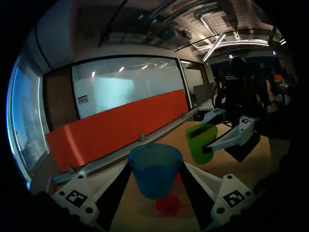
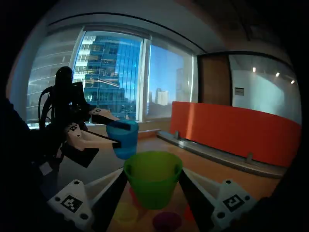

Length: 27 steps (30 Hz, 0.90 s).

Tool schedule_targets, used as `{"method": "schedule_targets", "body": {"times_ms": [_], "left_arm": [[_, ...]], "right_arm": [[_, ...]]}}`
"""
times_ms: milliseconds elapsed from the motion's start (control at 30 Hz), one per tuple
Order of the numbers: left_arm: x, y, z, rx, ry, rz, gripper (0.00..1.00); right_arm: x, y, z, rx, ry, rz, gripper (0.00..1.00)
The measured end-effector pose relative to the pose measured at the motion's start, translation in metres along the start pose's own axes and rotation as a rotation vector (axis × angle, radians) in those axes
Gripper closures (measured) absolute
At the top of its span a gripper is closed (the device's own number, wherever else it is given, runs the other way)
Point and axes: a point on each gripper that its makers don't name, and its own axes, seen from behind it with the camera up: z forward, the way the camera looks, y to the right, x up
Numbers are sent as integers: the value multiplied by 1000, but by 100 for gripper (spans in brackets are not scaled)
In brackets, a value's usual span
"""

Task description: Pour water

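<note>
In the left gripper view my left gripper point(image 1: 155, 170) is shut on a blue cup point(image 1: 155, 170), held upright above the wooden table point(image 1: 231, 162). Farther right, my right gripper point(image 1: 208, 133) is shut on a green cup point(image 1: 201, 142). In the right gripper view the green cup point(image 2: 153, 178) sits upright between the right gripper's point(image 2: 153, 181) fingers, close to the camera. Beyond it on the left, the left gripper point(image 2: 117, 135) holds the blue cup point(image 2: 123, 138). I cannot tell whether either cup holds water.
A red cup point(image 1: 168, 204) stands on the table under the blue cup. Below the green cup lie a yellow cup point(image 2: 124, 214), a purple cup point(image 2: 167, 221) and something red point(image 2: 134, 195). An orange wall panel point(image 2: 239, 129) and a metal rail point(image 2: 216, 154) run along the table's far edge.
</note>
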Motion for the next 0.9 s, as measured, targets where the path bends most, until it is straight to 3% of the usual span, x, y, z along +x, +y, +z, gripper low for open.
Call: {"method": "schedule_targets", "body": {"times_ms": [267,900], "left_arm": [[9,4,2,9,-12,112,15],[30,12,4,18,-28,320,15]], "right_arm": [[-6,-9,7,27,-4,4,10],[-19,-27,11,73,-29,1,10]]}}
